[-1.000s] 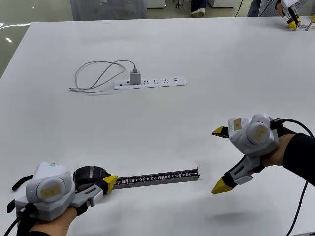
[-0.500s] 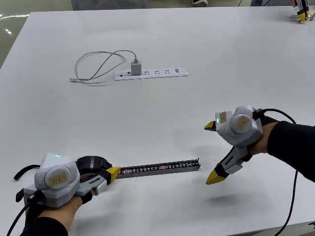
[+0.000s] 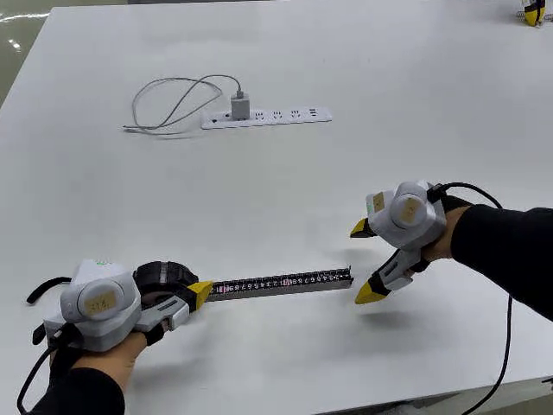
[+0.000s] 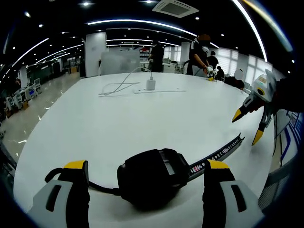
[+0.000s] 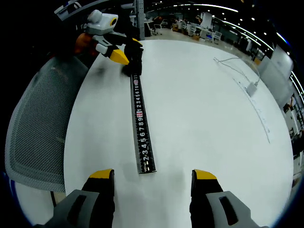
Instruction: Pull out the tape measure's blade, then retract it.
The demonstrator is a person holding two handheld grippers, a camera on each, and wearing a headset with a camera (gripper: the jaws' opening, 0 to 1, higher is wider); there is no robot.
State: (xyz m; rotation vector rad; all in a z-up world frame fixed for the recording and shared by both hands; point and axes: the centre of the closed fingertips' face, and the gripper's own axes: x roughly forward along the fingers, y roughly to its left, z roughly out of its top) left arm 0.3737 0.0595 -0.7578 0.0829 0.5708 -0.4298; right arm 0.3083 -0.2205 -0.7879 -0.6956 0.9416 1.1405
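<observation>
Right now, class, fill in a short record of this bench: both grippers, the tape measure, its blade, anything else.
left gripper: open, jaws either side of the tape measure
tape measure: resting on the table
blade: pulled out, lying flat
right gripper: open, near the blade's tip, not holding it
elsewhere: power strip with charger and cable, far side
</observation>
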